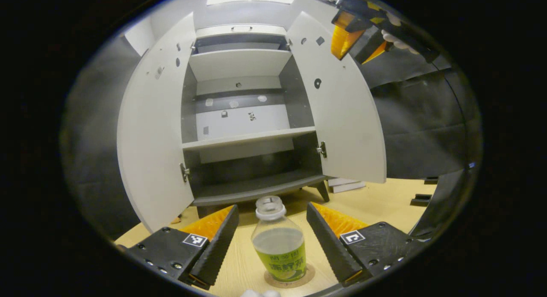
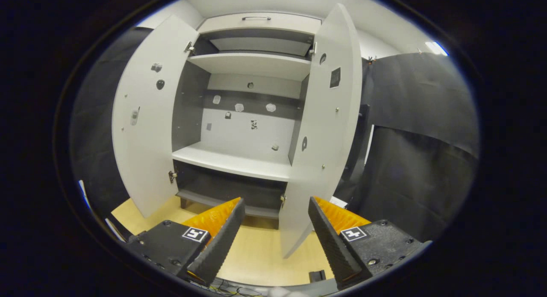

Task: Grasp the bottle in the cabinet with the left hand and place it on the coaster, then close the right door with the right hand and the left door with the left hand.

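One clear bottle [image 1: 279, 245], green label, upright on coaster [image 1: 289, 281].

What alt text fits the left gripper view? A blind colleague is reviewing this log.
A bottle stands upright on a round coaster between the open fingers of the left gripper. Behind it a cabinet has both doors open; the right gripper hangs at upper right.
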{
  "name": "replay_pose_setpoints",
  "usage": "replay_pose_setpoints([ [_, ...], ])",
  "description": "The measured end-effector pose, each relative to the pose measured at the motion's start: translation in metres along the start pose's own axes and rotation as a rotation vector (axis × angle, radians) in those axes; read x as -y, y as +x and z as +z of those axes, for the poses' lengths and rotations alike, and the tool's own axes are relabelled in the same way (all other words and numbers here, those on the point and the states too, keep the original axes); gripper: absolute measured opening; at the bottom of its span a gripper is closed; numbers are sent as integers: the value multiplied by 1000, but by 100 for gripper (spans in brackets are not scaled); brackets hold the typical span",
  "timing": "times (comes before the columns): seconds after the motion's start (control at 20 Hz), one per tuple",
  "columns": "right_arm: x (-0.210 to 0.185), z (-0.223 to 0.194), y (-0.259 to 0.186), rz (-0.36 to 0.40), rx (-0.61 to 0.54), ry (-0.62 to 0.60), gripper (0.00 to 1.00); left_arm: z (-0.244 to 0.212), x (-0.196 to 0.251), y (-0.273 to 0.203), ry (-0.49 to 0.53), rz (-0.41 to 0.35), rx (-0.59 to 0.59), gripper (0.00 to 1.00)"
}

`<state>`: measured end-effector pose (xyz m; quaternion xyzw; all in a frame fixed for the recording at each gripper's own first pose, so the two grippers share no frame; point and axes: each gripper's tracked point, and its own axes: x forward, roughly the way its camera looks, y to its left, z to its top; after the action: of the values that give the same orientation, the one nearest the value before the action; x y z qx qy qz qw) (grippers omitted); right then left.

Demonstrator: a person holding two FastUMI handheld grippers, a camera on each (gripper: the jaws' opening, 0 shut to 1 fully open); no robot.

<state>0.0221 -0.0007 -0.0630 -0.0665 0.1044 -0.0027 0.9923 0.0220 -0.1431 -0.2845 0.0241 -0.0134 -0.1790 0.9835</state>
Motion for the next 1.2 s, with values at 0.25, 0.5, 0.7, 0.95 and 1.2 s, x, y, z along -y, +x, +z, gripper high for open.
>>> replay_pose_setpoints([
  [0.25, 6, 16, -7, -7, 63, 21, 98, 52, -16, -2, -67, -10, -36, 97],
  [0.5, 9, 38, -17, -2, 145, 56, 98, 116, -55, -15, -87, 66, -38, 96],
  [0.7, 13, 54, -27, -4, 217, 94, 98, 164, -90, -30, -46, 140, -51, 97],
  [0.95, 30, 55, -37, -42, 260, 134, 98, 217, -133, -66, -26, 237, -35, 97],
  [1.2, 68, 42, -43, -129, 254, 160, 97, 228, -160, -104, -52, 290, -51, 97],
])
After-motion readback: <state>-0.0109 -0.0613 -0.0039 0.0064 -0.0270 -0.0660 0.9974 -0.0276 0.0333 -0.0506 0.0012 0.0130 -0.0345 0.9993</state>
